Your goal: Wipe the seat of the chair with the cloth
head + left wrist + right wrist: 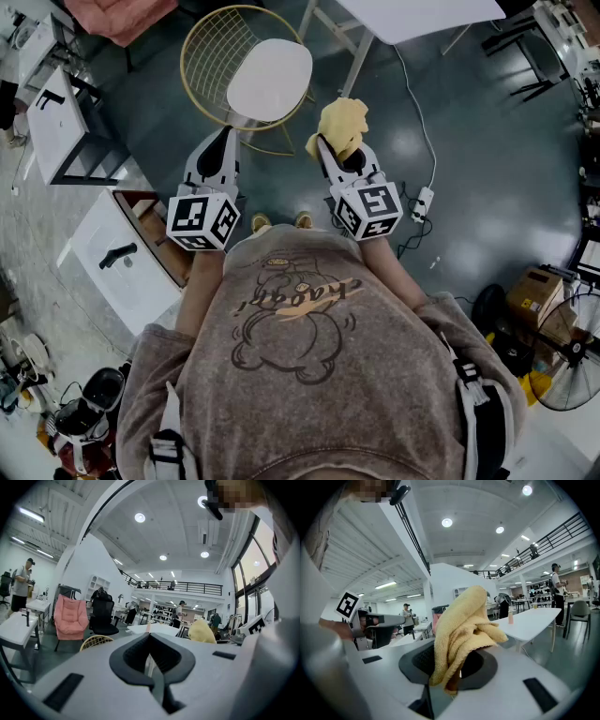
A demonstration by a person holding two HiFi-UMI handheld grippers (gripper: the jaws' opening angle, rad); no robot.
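Head view: my right gripper point(328, 148) is clenched on the crumpled yellow terry cloth point(343, 124), and the cloth is off the chair.
The cloth's nubbly folds bunch up out of the pinched jaws and hang in the air just beside the right front edge of the smooth white rounded seat point(270, 79); I cannot tell whether they touch. That seat sits in a gold wire chair frame point(208, 56) with a curved mesh back. My left gripper point(225, 133) is closed with nothing in it, its black ribbed pads meeting at the tips, held near the seat's front edge. Underneath is a dark, glossy grey-green floor point(469, 169), with a white table point(412, 14) beyond the chair and a white cable with a power strip point(422, 202) to my right.
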